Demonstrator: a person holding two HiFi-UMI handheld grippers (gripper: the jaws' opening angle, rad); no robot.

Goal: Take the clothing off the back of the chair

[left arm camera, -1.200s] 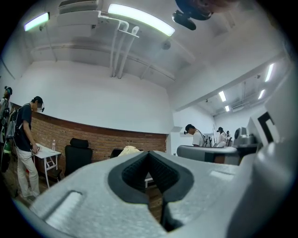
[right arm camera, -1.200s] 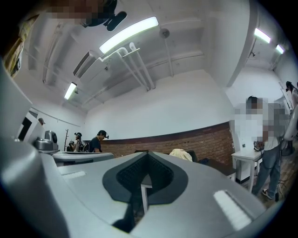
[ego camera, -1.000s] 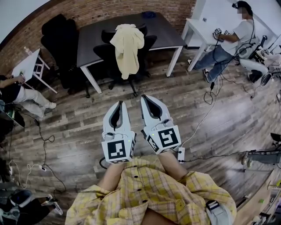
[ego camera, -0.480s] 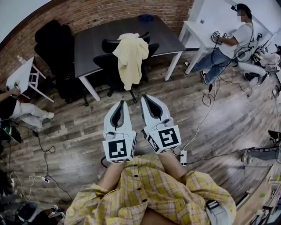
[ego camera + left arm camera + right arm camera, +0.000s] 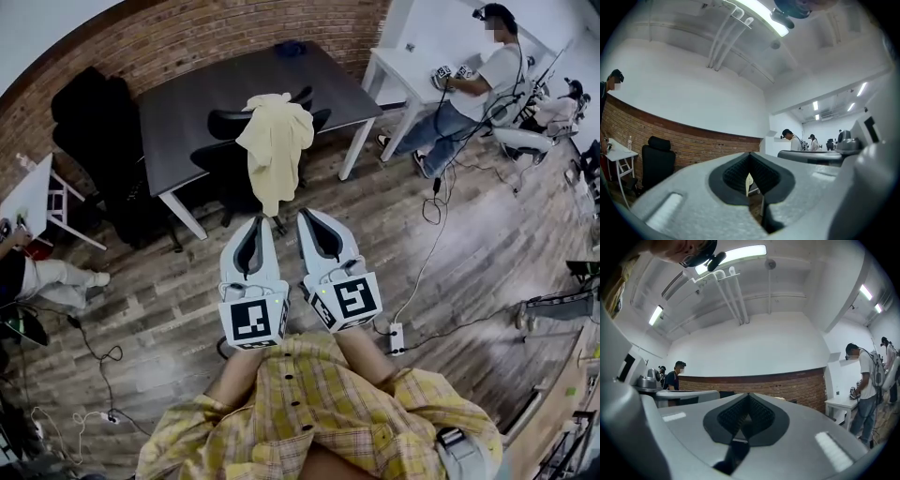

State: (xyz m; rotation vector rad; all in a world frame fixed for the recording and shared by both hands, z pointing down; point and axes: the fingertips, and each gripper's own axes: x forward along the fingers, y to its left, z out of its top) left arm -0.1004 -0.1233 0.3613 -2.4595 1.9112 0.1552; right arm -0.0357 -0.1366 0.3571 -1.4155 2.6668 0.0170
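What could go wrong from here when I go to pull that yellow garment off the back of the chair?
1. The yellow garment hangs over an office chair beside the dark table. A sideways pull may roll the chair or snag the cloth.
2. The left gripper and right gripper both have their jaws together. Unless opened, they would only push the cloth.
3. A power strip lies on the floor nearby, a possible trip hazard.

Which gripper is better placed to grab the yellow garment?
Left, marginally: the left gripper sights the yellow garment through its jaws, while the right gripper seems to point just beside it. Both are shut, short of it.
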